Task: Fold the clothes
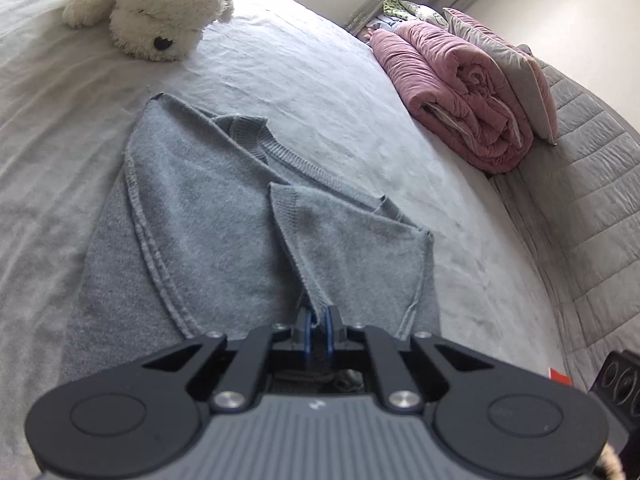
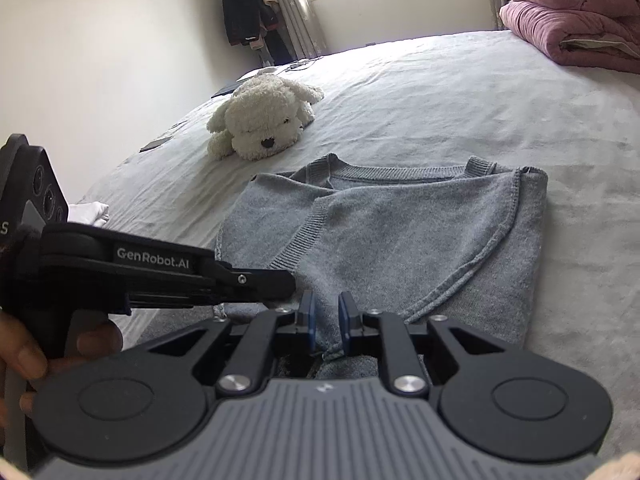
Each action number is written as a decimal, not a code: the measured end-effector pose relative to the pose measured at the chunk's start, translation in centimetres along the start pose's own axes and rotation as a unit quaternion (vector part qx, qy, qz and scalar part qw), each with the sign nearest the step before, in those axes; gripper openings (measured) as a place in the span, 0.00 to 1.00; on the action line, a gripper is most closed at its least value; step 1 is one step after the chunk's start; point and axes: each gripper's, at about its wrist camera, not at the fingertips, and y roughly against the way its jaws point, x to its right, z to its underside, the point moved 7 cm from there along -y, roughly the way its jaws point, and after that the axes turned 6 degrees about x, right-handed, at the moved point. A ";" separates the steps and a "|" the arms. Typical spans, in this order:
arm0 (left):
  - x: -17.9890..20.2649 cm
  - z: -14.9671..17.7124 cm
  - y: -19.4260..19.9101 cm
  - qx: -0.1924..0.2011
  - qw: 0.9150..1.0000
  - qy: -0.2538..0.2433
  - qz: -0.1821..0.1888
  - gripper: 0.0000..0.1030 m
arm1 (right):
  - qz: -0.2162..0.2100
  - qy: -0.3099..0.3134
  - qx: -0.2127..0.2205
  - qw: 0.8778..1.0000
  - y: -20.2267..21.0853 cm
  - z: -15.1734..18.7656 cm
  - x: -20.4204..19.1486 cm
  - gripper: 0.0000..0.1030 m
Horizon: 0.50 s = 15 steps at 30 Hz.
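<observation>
A grey knit sweater [image 1: 200, 220] [image 2: 420, 240] lies on the bed with both sleeves folded in across its body and the neckline on the far side. My left gripper [image 1: 318, 320] is shut on the near edge of a folded sleeve, and a thin ridge of knit shows between its blue pads. In the right wrist view the left gripper [image 2: 290, 282] comes in from the left, low over the sweater's near left part. My right gripper [image 2: 327, 320] is shut on a bunch of the sweater's near hem, with grey fabric filling the gap between its pads.
A white plush dog [image 1: 156, 12] [image 2: 264, 120] lies on the pale sheet [image 1: 320, 80] beyond the sweater. A folded pink quilt [image 1: 460, 92] [image 2: 572, 20] and a pillow [image 1: 504, 60] sit at the far right. A person's hand [image 2: 24, 352] holds the left gripper.
</observation>
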 end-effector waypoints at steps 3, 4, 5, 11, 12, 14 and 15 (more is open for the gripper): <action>0.7 0.1 -0.3 -0.014 1.000 -0.001 -0.002 0.06 | 0.005 -0.002 -0.004 1.000 -0.2 0.2 0.3 0.18; 0.8 0.2 -0.4 -0.018 1.000 0.003 -0.002 0.06 | 0.007 -0.003 -0.006 1.000 -0.2 0.3 0.4 0.18; 0.9 0.1 -0.4 -0.017 1.000 0.007 -0.002 0.06 | 0.009 -0.007 -0.005 1.000 -0.2 0.2 0.6 0.18; 0.6 -0.6 0.4 -0.005 1.000 0.015 -0.010 0.06 | 0.006 -0.029 0.008 1.000 0.7 -0.5 1.5 0.18; 0.3 -0.4 0.4 -0.008 1.000 0.017 -0.013 0.06 | 0.006 -0.028 0.007 1.000 0.7 -0.5 1.5 0.18; -0.5 0.1 0.2 -0.016 0.999 0.020 -0.019 0.06 | 0.005 -0.025 0.003 1.000 0.6 -0.3 1.3 0.18; -0.9 0.4 0.1 -0.020 0.999 0.021 -0.022 0.06 | 0.005 -0.022 0.001 1.000 0.5 -0.3 1.2 0.18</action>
